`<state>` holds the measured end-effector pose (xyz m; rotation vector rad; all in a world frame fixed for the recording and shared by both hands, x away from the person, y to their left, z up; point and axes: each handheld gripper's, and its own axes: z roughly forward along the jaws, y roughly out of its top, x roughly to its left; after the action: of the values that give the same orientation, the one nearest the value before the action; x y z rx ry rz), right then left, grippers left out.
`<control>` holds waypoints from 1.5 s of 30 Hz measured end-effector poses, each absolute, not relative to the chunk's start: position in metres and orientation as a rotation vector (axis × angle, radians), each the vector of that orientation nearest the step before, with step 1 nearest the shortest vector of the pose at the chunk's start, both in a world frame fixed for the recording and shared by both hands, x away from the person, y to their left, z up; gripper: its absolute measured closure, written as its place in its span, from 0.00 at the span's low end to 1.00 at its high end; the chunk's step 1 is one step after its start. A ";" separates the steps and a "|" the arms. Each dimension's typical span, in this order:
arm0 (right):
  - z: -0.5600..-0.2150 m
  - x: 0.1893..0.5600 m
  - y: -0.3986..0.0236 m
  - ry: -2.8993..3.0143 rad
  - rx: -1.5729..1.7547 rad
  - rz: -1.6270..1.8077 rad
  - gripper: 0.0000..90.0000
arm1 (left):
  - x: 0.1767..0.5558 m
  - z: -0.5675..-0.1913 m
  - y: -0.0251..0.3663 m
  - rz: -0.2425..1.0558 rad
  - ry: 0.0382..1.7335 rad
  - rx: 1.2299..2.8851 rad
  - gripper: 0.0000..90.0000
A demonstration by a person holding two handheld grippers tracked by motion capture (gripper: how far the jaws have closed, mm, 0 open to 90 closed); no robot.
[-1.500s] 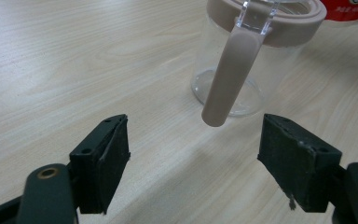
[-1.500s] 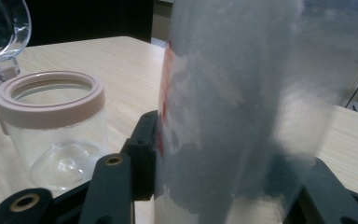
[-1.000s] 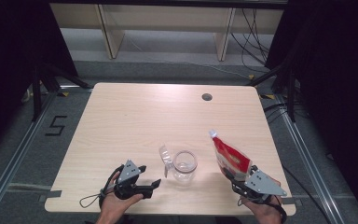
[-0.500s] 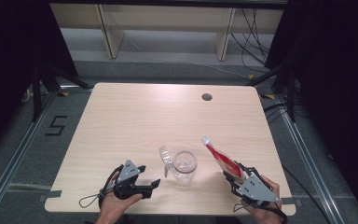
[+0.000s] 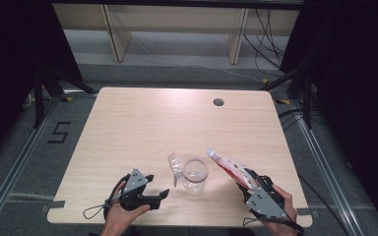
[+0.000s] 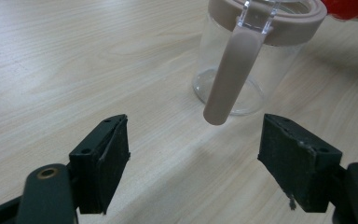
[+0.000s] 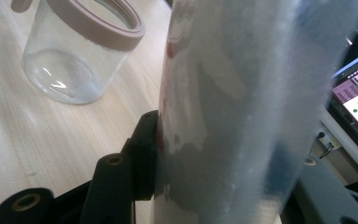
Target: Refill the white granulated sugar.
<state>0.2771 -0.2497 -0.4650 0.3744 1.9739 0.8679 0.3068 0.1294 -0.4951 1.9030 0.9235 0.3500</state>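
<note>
The wooden table [image 5: 142, 128] carries one thing set close to the person's edge, a clear glass jar [image 5: 195, 175] with a dusty-pink rim, standing upright with its mouth open and its hinged lid [image 5: 174, 164] swung back to the side, which leaves the opening free to receive something. The right gripper [image 5: 243, 181] is clenched on a red and white pouch [image 5: 229, 167], its pads pressing the pouch's lower body so that the pouch slants up and toward the jar, its top end reaching close to the rim; held this way, it seems aimed for pouring its contents into the jar. In the right gripper view the pouch [image 7: 223, 107] stands right against the dark pad, and the jar [image 7: 81, 51] sits just beyond and to the side, apart from it. The left gripper [image 5: 158, 196] rests low on the table beside the jar, its jaws released and wide apart, nothing between them. They face the jar's hanging pink handle strap [image 6: 231, 74], likely waiting to steady the jar while it is filled.
</note>
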 end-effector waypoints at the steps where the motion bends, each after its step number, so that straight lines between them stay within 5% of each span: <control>1: -0.465 0.277 -0.250 1.974 0.374 0.868 0.60 | 0.307 -0.495 0.129 0.350 0.924 1.903 0.26; 45: -0.475 0.277 -0.238 1.965 0.192 0.570 0.60 | 0.308 -0.495 0.133 0.357 0.931 1.893 0.25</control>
<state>0.2771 -0.2380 -0.4751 0.1916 1.9654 0.5700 0.3076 0.1327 -0.4947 1.8931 0.9312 0.3570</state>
